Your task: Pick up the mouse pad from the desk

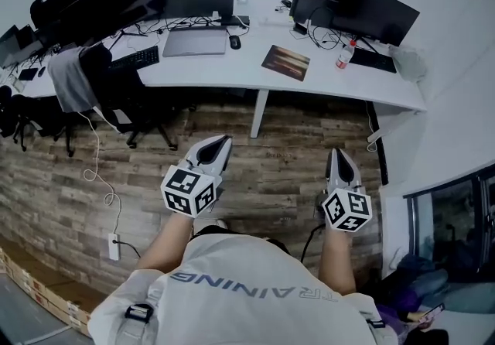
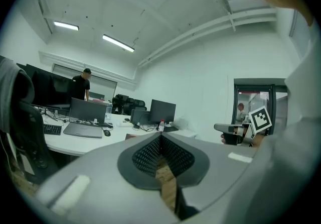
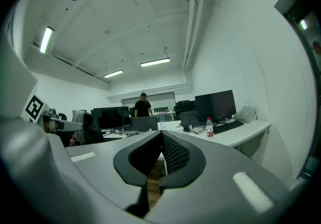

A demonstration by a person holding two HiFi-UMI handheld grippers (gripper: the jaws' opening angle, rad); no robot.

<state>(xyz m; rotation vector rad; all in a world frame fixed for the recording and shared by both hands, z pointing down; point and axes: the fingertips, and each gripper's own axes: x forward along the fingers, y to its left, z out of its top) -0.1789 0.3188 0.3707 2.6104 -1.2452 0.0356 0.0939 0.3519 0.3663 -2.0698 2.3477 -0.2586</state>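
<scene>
The mouse pad (image 1: 285,62) is a brown rectangle lying flat on the white curved desk (image 1: 232,73), right of the middle; in the left gripper view only a sliver of the mouse pad (image 2: 130,136) shows above the jaws. Both grippers are held out over the wooden floor, well short of the desk. My left gripper (image 1: 223,139) points toward the desk, its jaws meeting at the tip with nothing between them (image 2: 160,136). My right gripper (image 1: 338,152) is likewise shut and empty (image 3: 161,133).
On the desk stand a laptop (image 1: 194,42), a mouse (image 1: 234,42), a red-capped bottle (image 1: 343,56) and several monitors. A chair draped with a grey garment (image 1: 77,80) stands at the left. A cable and power strip (image 1: 114,245) lie on the floor. A person in black (image 3: 143,106) stands far back.
</scene>
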